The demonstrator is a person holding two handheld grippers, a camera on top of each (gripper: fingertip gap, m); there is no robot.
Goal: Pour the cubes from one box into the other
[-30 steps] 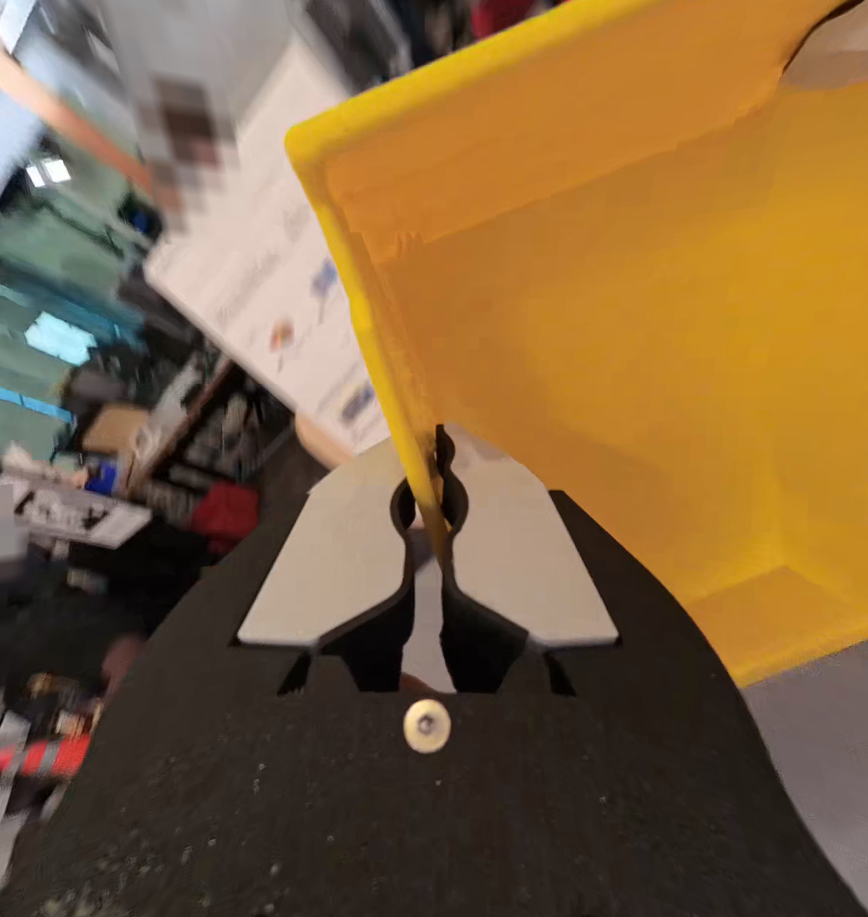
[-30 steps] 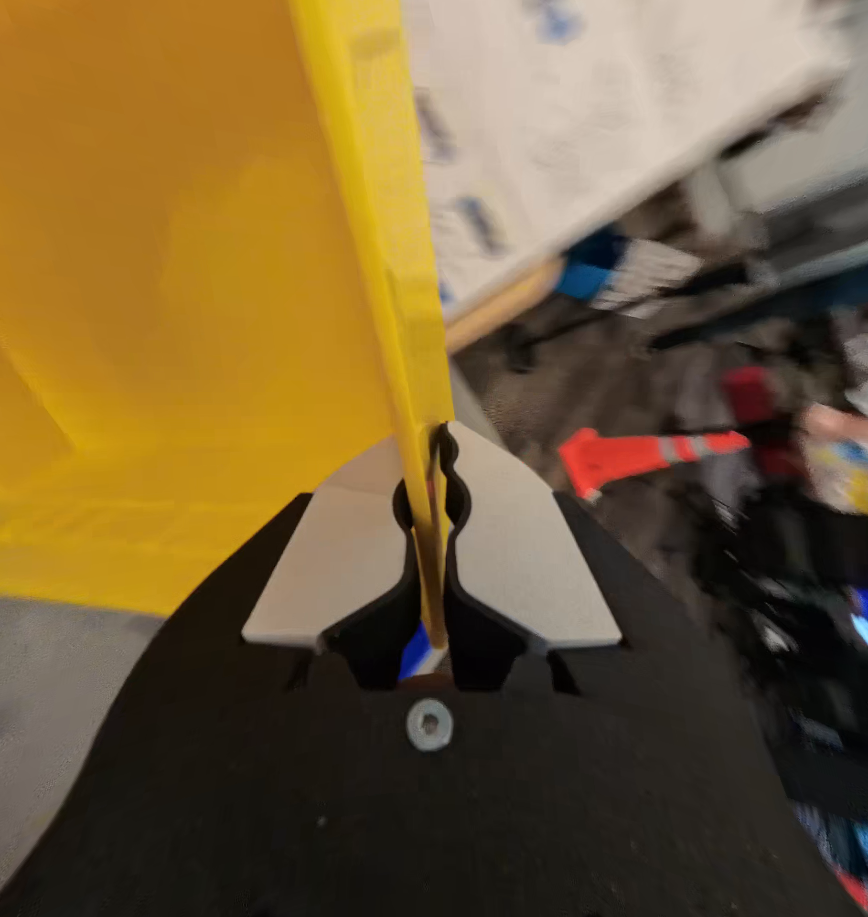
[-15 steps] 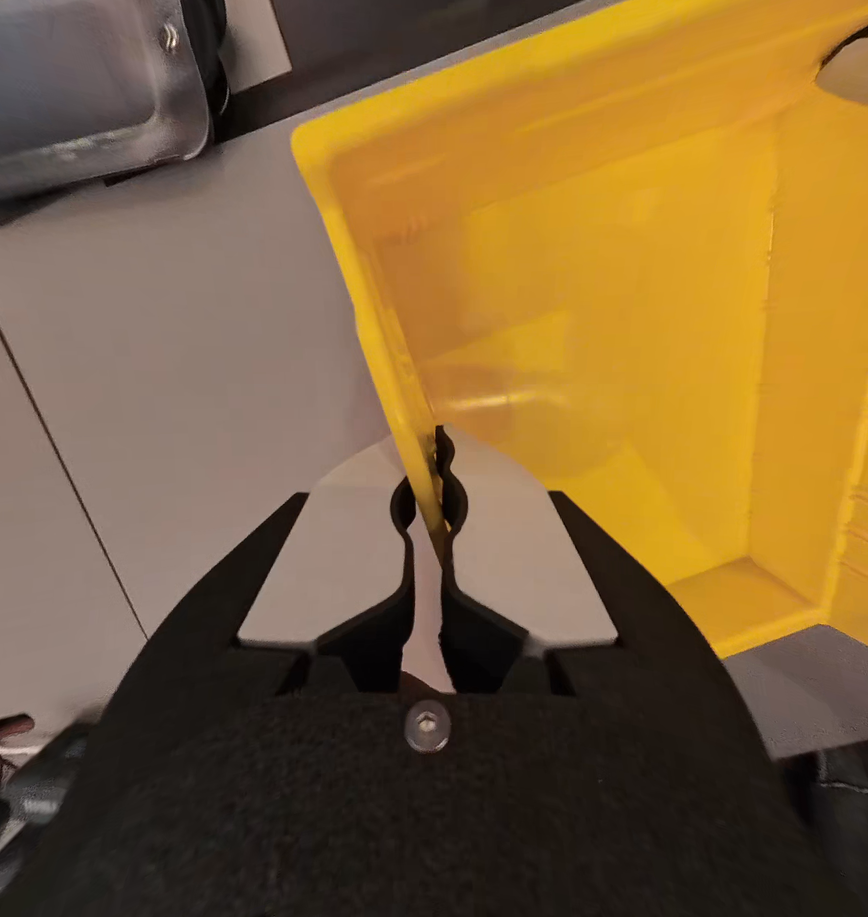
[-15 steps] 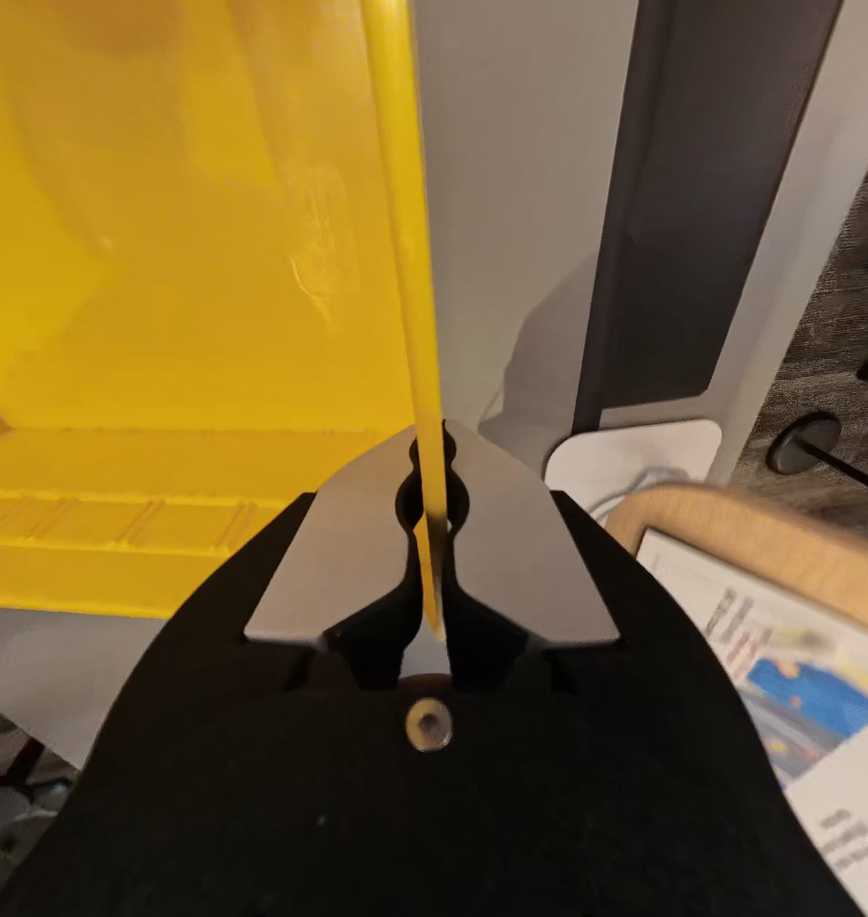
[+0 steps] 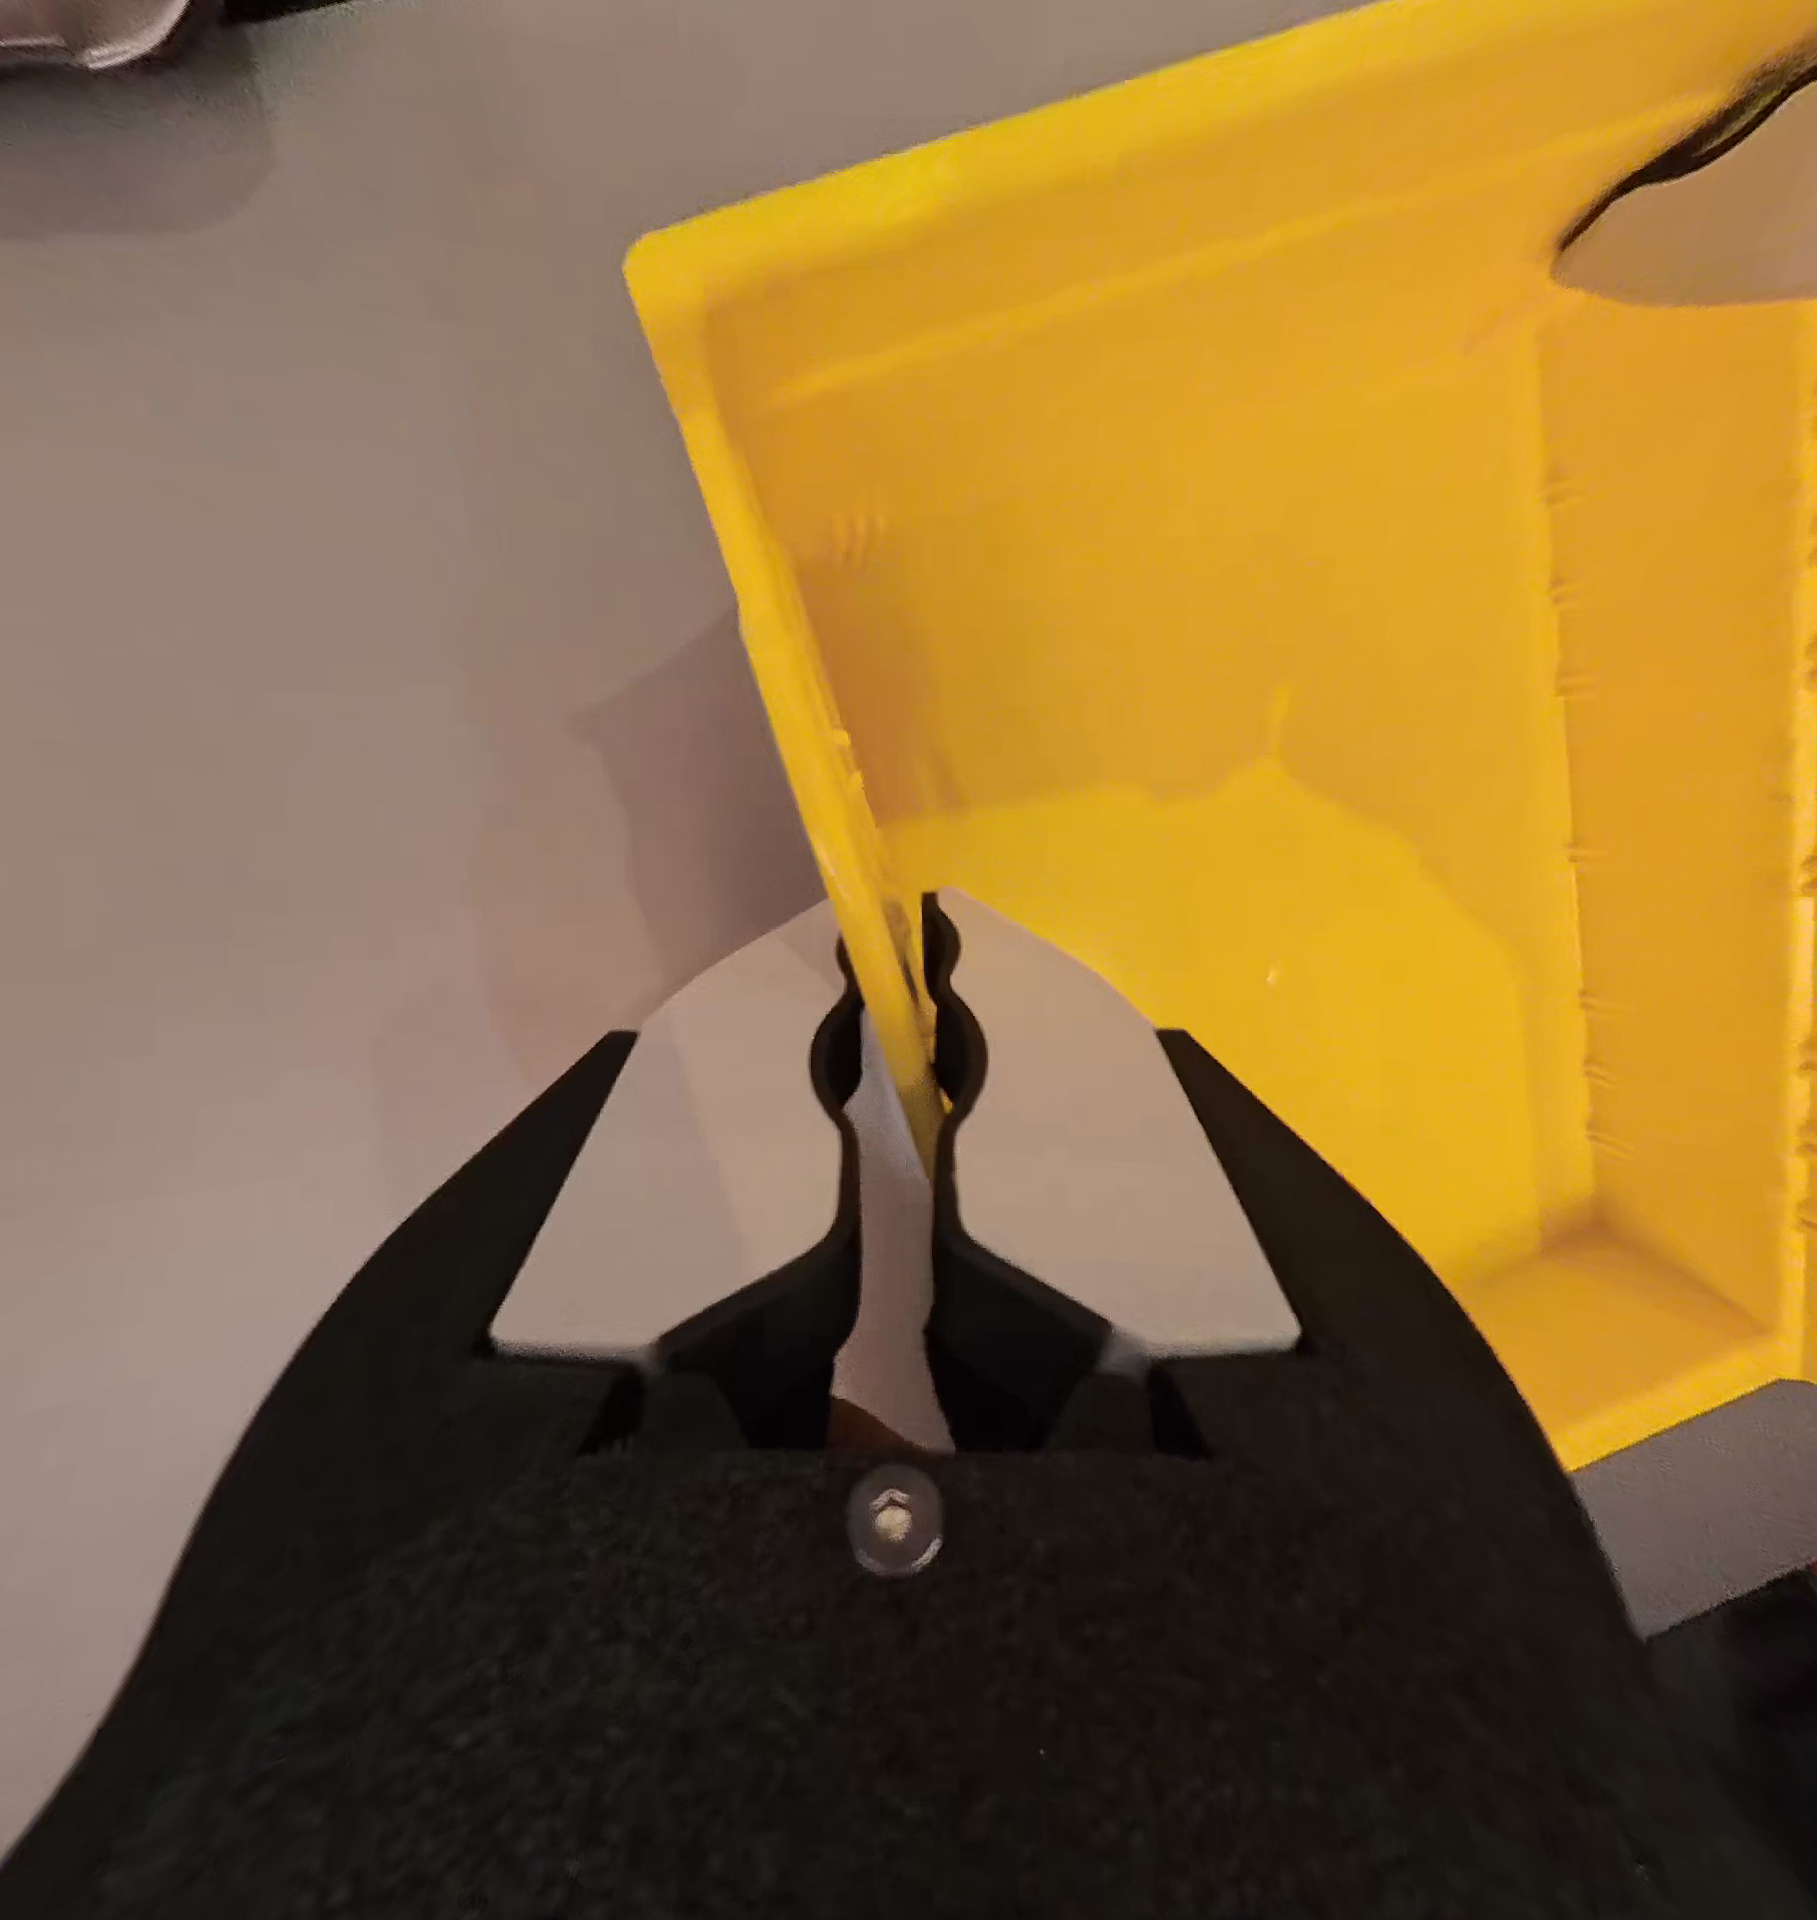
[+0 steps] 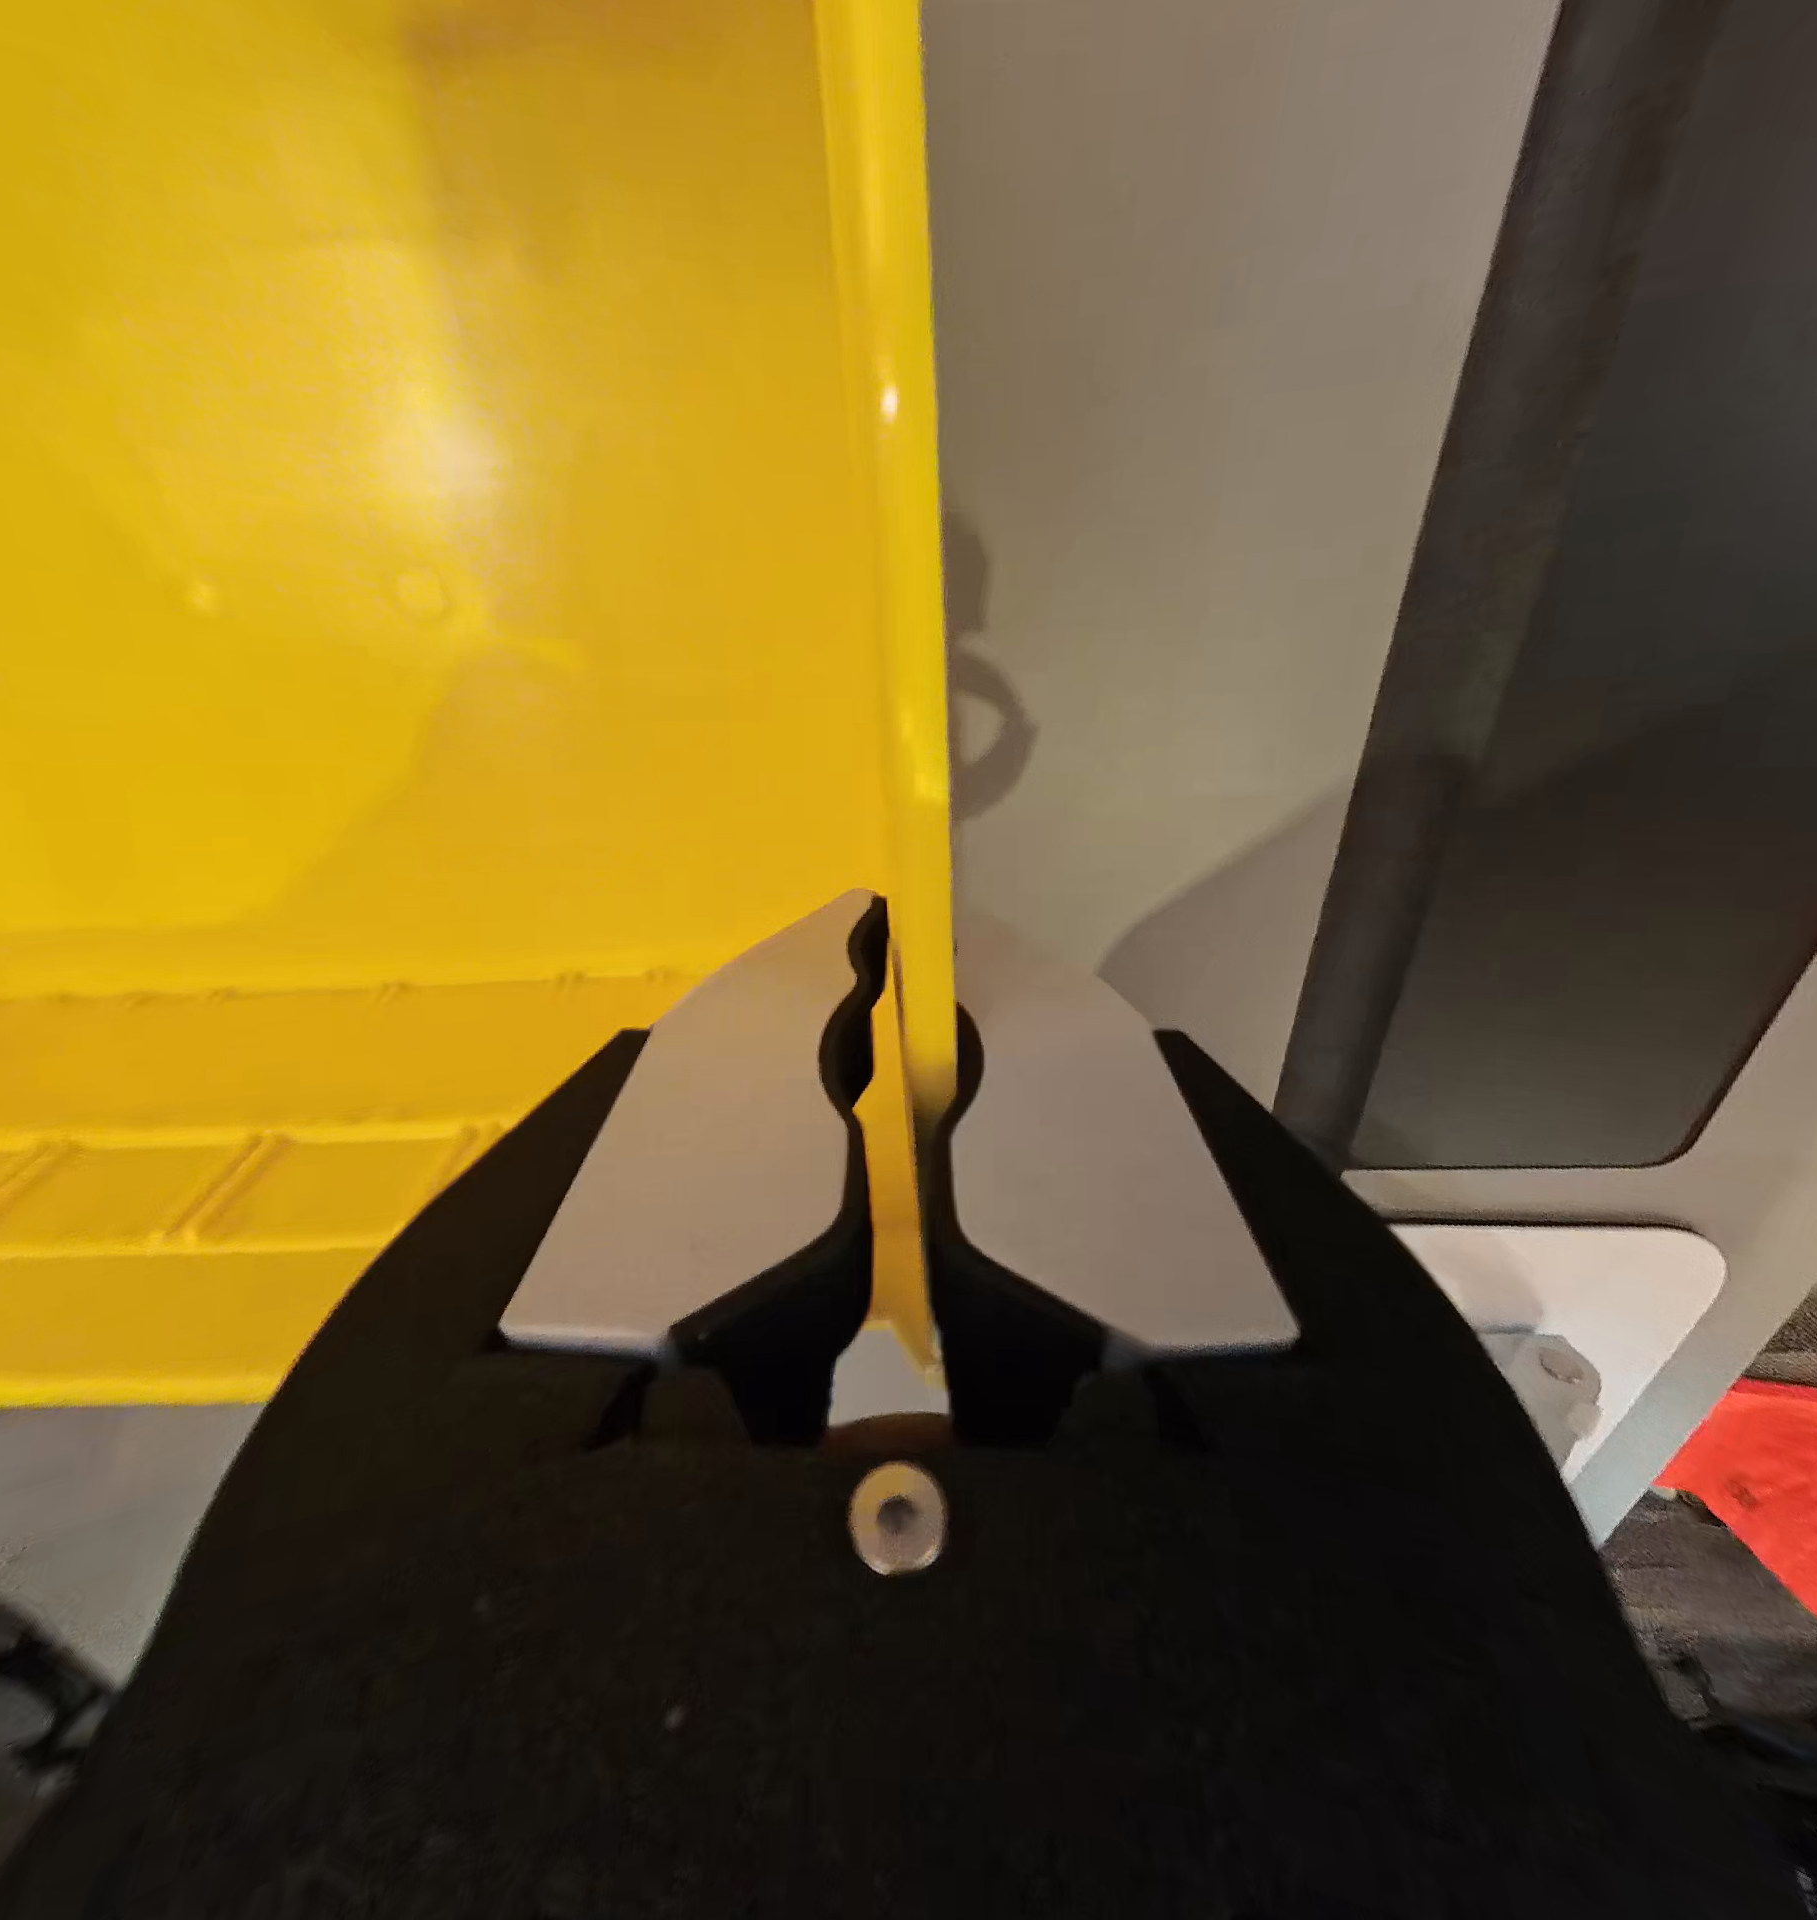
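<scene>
A yellow plastic box [image 5: 1247, 644] fills the right of the left wrist view, open side toward me, with no cubes showing inside. My left gripper [image 5: 899, 935] is shut on its left wall. The same yellow box [image 6: 384, 499] fills the left of the right wrist view. My right gripper [image 6: 914, 935] is shut on its right wall. The right gripper's finger [image 5: 1714, 249] also shows at the box's far corner in the left wrist view. The box sits low over the grey table [image 5: 312, 623]. No cubes and no second box are in view.
A dark panel [image 6: 1569, 727] stands upright right of the box at the table's edge. A white plate [image 6: 1569, 1309] and a red thing [image 6: 1787, 1496] lie lower right. A silvery object [image 5: 62, 31] sits at the table's far left.
Both grippers have swung the box from facing the room down toward the table and lowered it. Both stay shut on its walls.
</scene>
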